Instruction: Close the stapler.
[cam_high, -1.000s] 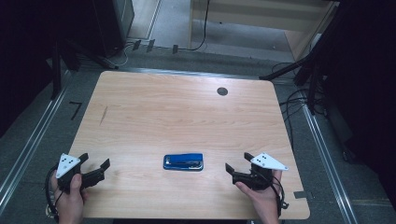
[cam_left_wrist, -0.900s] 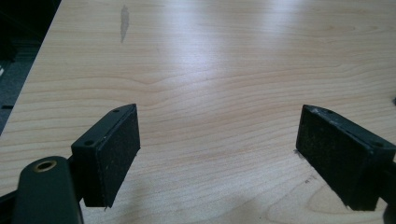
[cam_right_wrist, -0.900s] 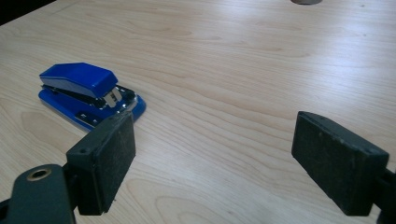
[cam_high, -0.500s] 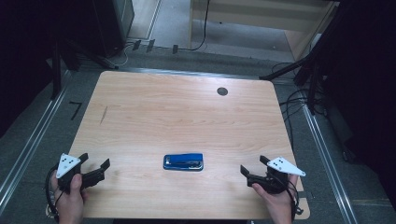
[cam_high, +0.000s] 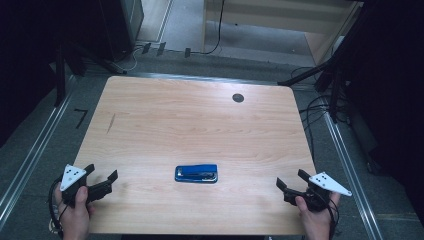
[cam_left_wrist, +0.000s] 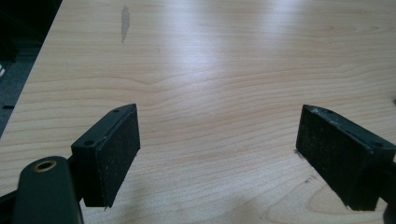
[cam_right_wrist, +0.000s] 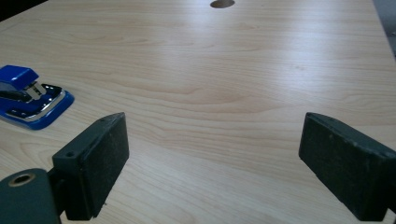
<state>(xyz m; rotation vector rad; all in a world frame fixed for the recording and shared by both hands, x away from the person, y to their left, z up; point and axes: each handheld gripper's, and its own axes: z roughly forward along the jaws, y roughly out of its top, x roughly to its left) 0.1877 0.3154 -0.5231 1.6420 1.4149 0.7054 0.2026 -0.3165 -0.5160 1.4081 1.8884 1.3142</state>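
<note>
Since a second ago the right tongs (cam_high: 291, 183) slid toward four o'clock, their jaws just opening wider with nothing between them. Left tongs (cam_high: 103, 176) wait at eight o'clock, spread and empty. Between both, reachable, the blue stapler (cam_high: 196, 173) lies flat on the counter (cam_high: 200, 115), its long axis running nine-to-three.
</note>
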